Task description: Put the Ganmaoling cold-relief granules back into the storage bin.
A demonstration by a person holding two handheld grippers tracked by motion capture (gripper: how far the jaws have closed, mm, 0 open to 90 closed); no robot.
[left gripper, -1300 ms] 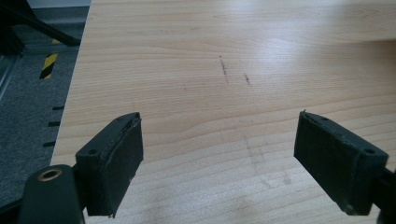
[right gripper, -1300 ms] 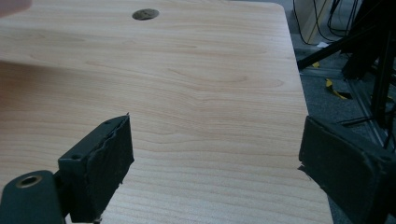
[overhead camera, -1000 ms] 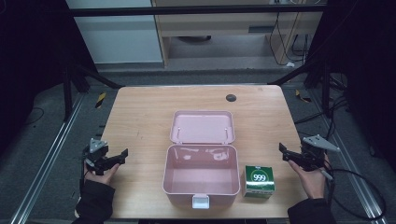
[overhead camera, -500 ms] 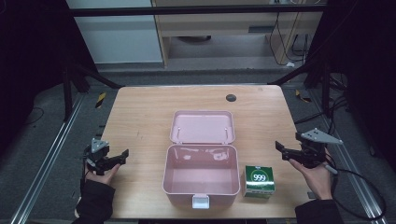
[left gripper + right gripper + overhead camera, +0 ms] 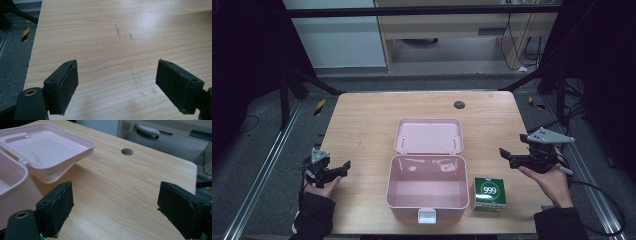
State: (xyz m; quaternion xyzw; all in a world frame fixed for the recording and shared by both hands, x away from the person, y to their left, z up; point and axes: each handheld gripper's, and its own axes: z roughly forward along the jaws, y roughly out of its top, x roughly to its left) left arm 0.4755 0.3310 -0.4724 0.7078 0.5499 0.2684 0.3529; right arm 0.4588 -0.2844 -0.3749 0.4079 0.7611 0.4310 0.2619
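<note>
Near edge, right of open pink case (image 5: 427, 192): small green carton (image 5: 490, 194), presumably light, stiff-sided, crushable; best pinched across opposite flat faces. Beyond, right gripper (image 5: 508, 156) raised, jaws spread, empty. Left gripper (image 5: 343, 167) likewise spread, empty.

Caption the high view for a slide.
Open pink box and green carton on wooden table, with left gripper and right gripper open alongside.
</note>
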